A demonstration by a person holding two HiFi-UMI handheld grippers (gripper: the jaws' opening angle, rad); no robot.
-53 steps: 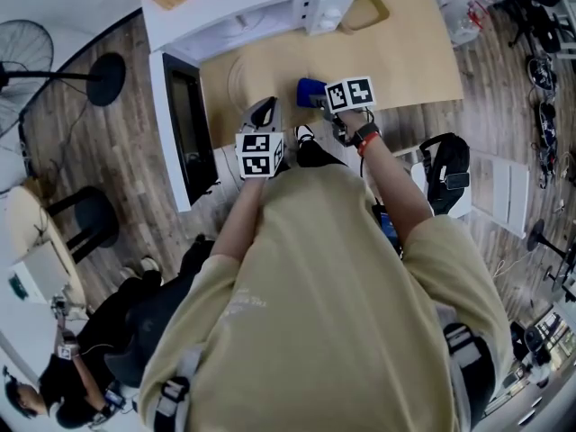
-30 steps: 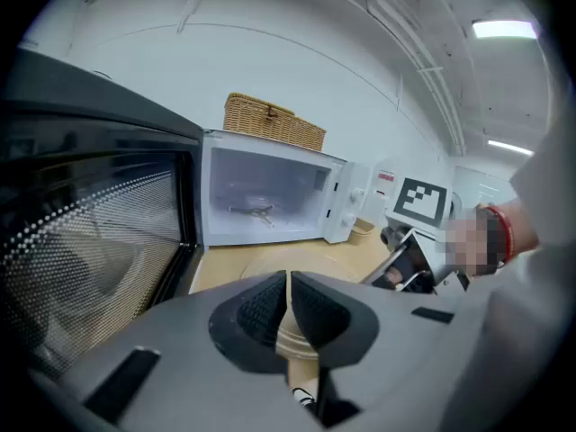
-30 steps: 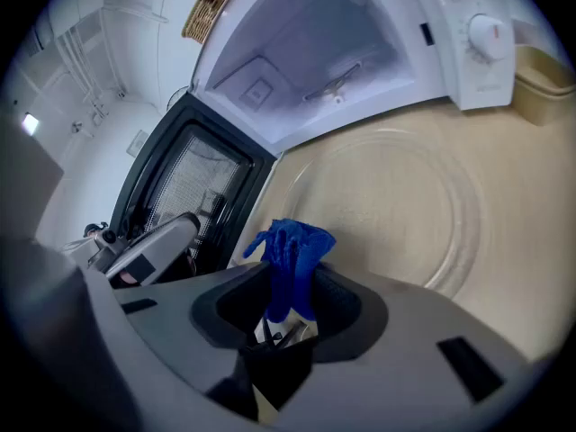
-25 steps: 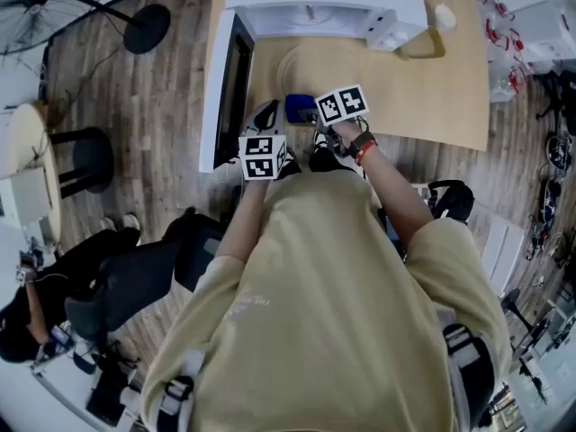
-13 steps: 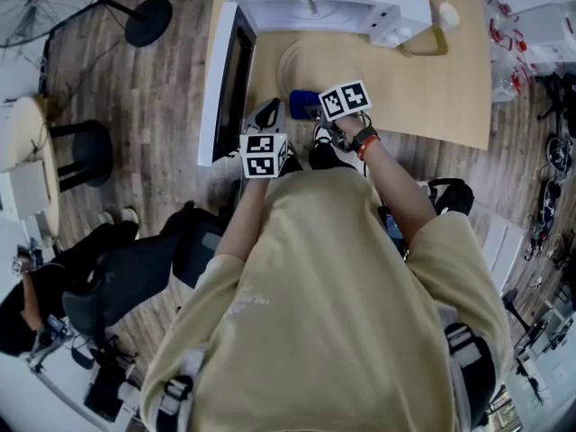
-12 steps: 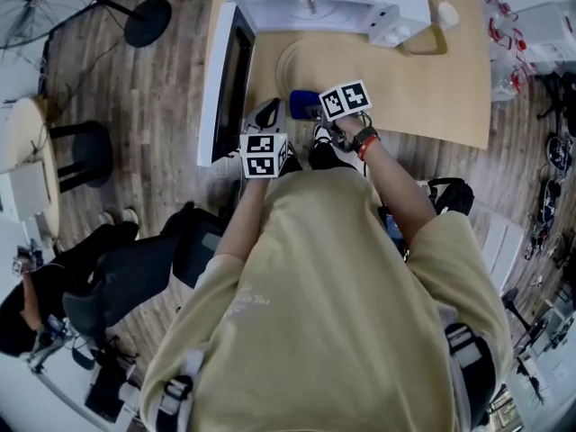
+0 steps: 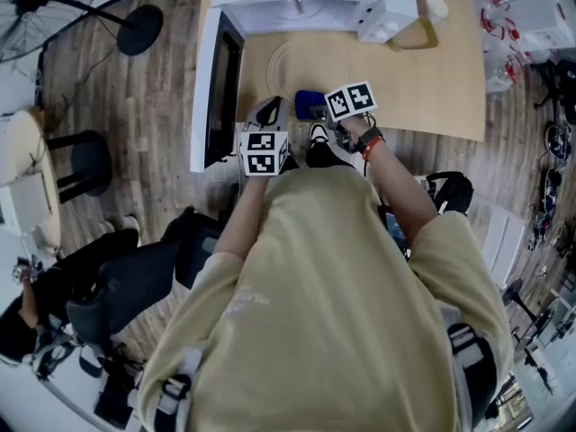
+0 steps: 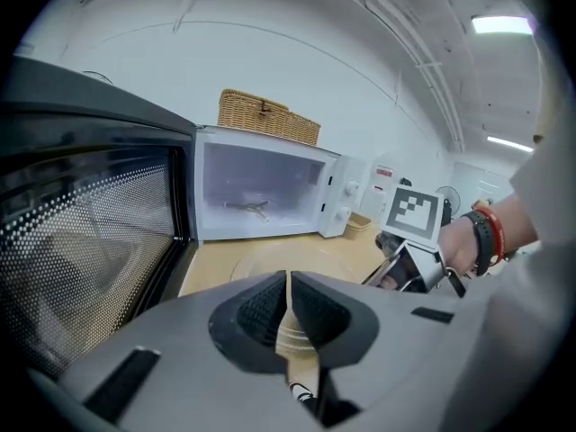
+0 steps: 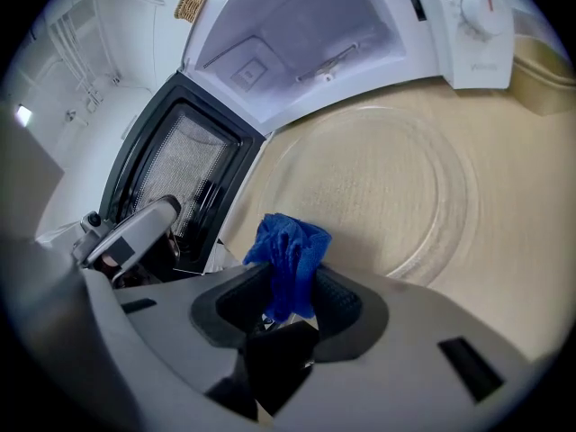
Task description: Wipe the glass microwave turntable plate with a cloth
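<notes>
Behind glass plate point(image 9: 378, 183), open microwave point(image 8: 270, 192), wicker basket point(image 8: 268, 117) atop

Between the cloth point(image 9: 288, 246) in the right gripper point(image 9: 290, 282) and the glass plate point(image 9: 373, 187), the way lies open. The open microwave door point(image 7: 221, 88) walls the plate's left; the microwave point(image 7: 306, 3) stands just behind it.
</notes>
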